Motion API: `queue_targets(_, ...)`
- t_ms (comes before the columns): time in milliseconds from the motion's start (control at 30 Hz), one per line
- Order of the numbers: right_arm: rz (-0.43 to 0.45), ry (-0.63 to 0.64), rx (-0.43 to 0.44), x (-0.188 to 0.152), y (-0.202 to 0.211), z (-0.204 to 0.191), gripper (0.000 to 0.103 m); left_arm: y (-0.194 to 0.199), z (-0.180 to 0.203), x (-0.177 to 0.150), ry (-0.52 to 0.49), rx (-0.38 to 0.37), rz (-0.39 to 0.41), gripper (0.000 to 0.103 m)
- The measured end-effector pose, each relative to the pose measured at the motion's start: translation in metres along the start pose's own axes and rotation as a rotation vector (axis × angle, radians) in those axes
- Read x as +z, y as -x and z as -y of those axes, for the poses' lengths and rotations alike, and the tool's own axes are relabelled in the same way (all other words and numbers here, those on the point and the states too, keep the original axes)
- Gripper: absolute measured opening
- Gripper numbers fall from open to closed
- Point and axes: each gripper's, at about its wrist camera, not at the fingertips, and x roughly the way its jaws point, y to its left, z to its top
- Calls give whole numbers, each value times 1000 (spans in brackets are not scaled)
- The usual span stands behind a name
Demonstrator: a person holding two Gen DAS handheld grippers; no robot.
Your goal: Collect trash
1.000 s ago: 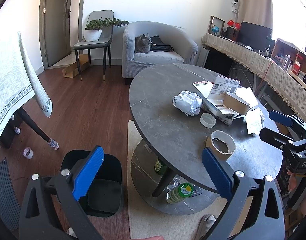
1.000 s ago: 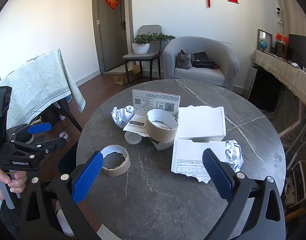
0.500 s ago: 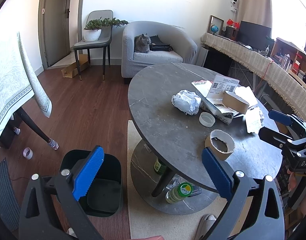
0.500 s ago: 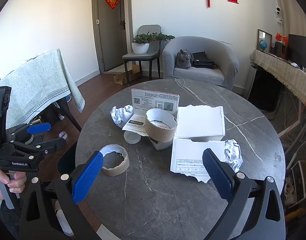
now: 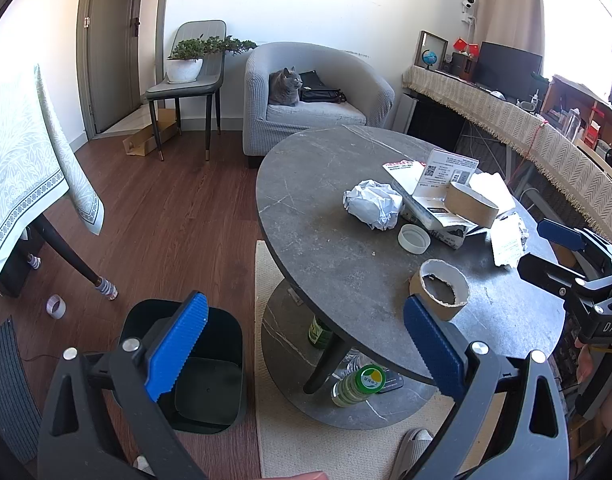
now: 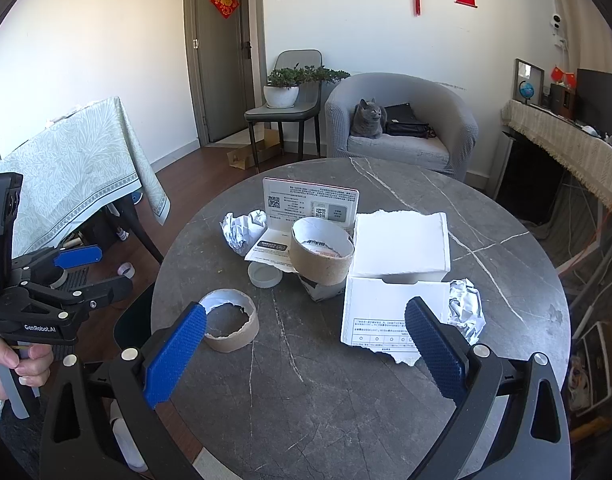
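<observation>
Round grey stone table (image 6: pixel 386 420) lies bare under your right gripper (image 6: pixel 306 344), fingers spread wide, empty; torn cardboard ring (image 6: pixel 229 330) touches its left pad. Your left gripper (image 5: pixel 306 348), likewise agape, hangs off the table edge.

"GenRobot.AI" on left gripper (image 6: pixel 77 270) (right gripper (image 5: pixel 554 248): "DAS").

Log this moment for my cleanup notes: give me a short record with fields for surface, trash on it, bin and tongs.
surface: round grey table
trash: low cardboard ring, tall cardboard ring, crumpled paper, white lid, torn white box, foil ball
bin: black bin on the floor beside the table
tongs: left tongs open, empty; right tongs open, empty
</observation>
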Motion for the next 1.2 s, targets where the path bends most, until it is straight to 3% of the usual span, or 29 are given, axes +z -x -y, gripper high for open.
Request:
queue_targets(1000,-4,3,-2,-4,-4,2,100,2,-1,2,-5,-8,5,100)
queue_targets(1200,-22,-3,-17,-6,-7,4,100,4,0,2,-1,-49,12,98)
